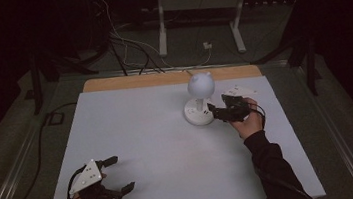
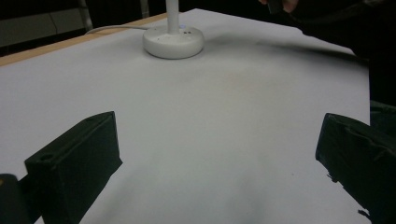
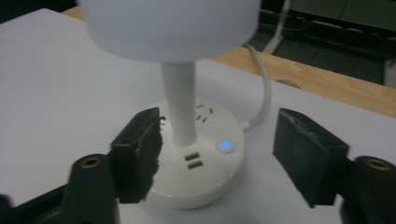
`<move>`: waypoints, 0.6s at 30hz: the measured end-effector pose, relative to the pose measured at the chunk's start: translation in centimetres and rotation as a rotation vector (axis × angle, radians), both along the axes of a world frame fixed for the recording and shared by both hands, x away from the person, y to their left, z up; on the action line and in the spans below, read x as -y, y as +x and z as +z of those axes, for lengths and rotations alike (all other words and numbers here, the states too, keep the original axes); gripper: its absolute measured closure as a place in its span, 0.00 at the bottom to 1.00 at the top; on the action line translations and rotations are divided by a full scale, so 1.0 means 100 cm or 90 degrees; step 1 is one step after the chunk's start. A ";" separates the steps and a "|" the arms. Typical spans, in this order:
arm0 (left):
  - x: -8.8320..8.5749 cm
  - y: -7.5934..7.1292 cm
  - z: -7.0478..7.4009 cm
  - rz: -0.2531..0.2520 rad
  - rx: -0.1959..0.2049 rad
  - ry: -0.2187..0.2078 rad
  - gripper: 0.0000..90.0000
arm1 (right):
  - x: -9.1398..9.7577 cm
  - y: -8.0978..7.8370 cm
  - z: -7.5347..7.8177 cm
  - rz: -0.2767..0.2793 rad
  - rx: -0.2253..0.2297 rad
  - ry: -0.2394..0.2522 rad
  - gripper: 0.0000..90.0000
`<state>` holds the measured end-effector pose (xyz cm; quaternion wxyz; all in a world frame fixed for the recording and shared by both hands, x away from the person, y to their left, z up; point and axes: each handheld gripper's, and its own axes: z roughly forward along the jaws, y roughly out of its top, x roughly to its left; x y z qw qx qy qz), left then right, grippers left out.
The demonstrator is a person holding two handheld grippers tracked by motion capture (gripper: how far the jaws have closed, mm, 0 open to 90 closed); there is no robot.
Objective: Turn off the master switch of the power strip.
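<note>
A white desk lamp (image 1: 199,86) with a round head stands on a round white base (image 1: 198,113) at the table's right middle. In the right gripper view the base (image 3: 201,154) shows sockets, USB ports and a lit blue button (image 3: 226,145), with a thin stem (image 3: 179,105) rising from it. My right gripper (image 1: 214,109) is open right beside the base, its jaws on either side of the stem in its own view (image 3: 219,156). Near the front left corner my left gripper (image 1: 121,173) rests open on the table, nothing between its jaws (image 2: 219,154).
The white table top (image 1: 150,148) has a wooden strip (image 1: 162,78) along its far edge. The lamp's white cable (image 3: 264,88) runs off that edge to the floor. Dark cables and a white desk frame (image 1: 199,11) lie beyond.
</note>
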<state>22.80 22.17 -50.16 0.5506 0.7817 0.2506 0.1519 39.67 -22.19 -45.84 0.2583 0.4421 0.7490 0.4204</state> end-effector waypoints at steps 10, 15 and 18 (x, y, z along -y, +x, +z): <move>0.000 0.000 0.000 0.000 0.000 0.002 0.00 | -0.001 0.009 -0.010 -0.020 0.001 0.015 0.75; 0.001 0.000 0.000 -0.002 -0.001 0.003 0.00 | -0.002 0.012 -0.015 -0.015 0.012 0.020 0.82; 0.001 0.000 0.000 -0.002 -0.001 0.003 0.00 | -0.003 0.015 -0.019 -0.021 0.015 0.013 0.86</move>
